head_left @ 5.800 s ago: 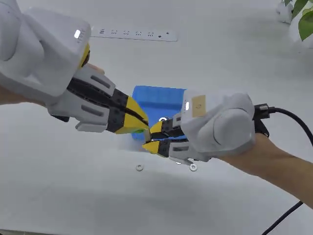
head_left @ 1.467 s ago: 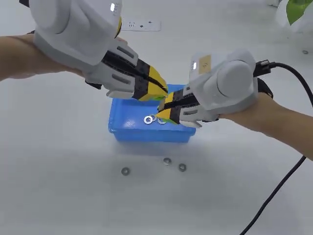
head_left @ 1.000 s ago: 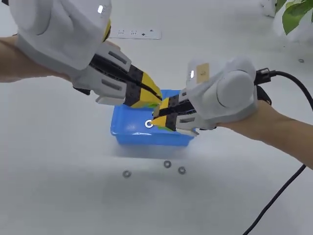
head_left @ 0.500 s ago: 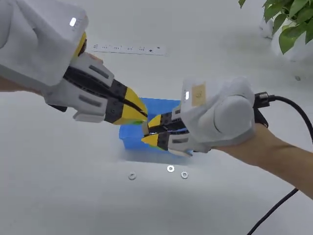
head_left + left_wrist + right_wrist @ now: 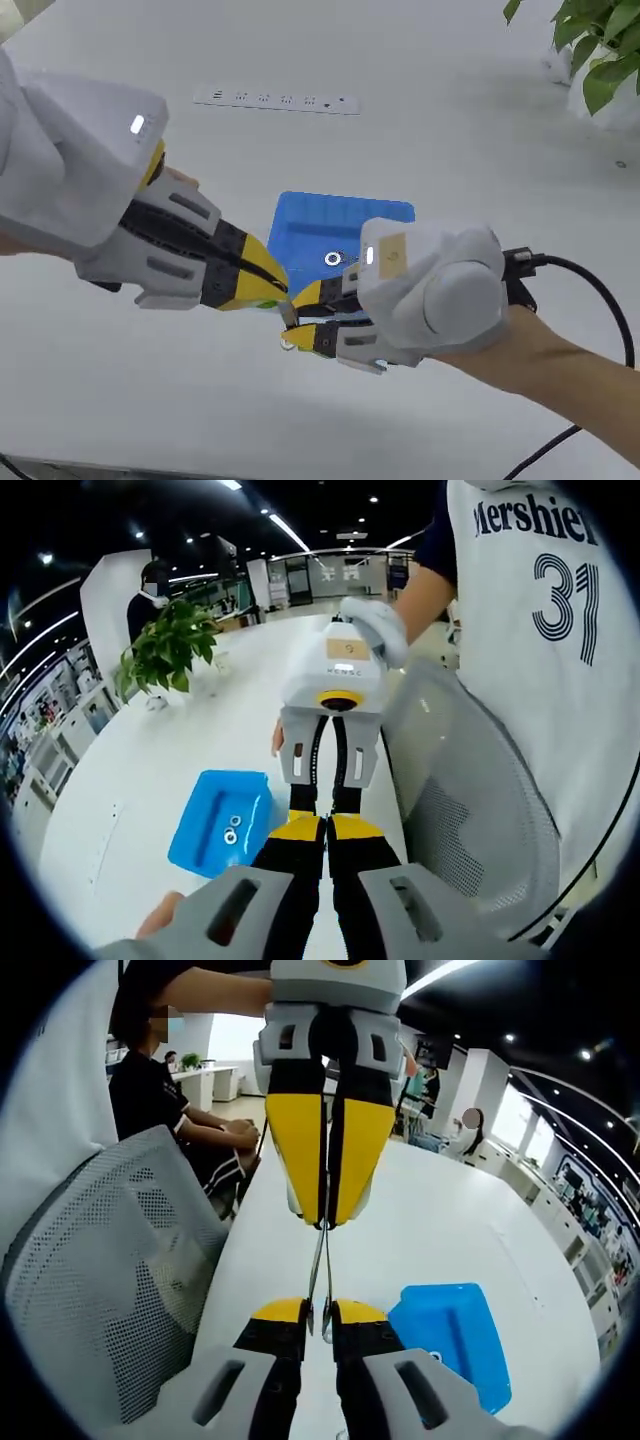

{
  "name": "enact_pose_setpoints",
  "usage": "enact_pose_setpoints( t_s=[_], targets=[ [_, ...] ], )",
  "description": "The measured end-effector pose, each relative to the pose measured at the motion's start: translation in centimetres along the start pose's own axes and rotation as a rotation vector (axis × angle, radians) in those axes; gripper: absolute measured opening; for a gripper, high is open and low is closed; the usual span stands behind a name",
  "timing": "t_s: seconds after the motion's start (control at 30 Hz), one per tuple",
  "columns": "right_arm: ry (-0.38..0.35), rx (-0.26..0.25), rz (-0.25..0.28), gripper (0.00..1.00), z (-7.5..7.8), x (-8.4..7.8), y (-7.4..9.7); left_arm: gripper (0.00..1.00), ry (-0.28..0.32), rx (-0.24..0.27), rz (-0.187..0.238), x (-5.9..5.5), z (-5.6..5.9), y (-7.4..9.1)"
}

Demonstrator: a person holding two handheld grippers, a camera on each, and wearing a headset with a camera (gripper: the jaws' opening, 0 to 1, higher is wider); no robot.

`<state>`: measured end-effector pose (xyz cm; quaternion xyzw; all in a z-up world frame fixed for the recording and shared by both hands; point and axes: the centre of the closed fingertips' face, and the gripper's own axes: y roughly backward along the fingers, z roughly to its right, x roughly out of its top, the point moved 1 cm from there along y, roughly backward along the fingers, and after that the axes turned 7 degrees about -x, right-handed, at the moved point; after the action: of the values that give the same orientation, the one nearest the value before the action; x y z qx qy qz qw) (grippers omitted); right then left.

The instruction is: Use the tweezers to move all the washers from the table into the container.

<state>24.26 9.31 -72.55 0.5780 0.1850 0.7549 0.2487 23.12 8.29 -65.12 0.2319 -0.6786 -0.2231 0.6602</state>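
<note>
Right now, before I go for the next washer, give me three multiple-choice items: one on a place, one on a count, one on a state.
1. In the head view, the power strip lies: A) beyond the blue container; B) inside it; C) under the plant.
2. In the left gripper view, the washers in the container number: A) none; B) two; C) five.
3. The tweezers are: A) loose on the table; B) gripped by the right tool; C) in the container.
Answers: 1 A, it sits past the container's far wall; 2 B, two rings lie on its floor; 3 B, shut jaws pinch them.
</note>
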Motion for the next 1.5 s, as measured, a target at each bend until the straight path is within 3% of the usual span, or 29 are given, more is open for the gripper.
enact_pose_setpoints(
  t_s=[0.2,0.37,0.8,1.3,1.5],
  targets=[
    [0.004,0.029,-0.015,0.12,-1.7,-0.8,-0.6,0.05,0.025,-0.008,-0.015,-1.1,1.2,-0.6],
    [-0.016,0.040,-0.028,0.13,-1.9,-1.4,-1.1,0.05,0.039,-0.007,-0.019,-1.8,1.3,-0.9],
    [-0.023,0.017,-0.059,0.13,0.2,-2.5,-3.0,0.05,0.039,0.007,-0.055,-3.3,-1.3,-1.1],
    [-0.042,0.009,-0.072,0.13,1.5,-3.4,-3.9,0.05,0.024,0.002,-0.062,-4.0,-2.8,-1.6],
    [-0.053,0.018,-0.073,0.13,1.3,-3.5,-4.2,0.05,0.028,-0.012,-0.075,-4.4,-2.9,-1.8]
  ],
)
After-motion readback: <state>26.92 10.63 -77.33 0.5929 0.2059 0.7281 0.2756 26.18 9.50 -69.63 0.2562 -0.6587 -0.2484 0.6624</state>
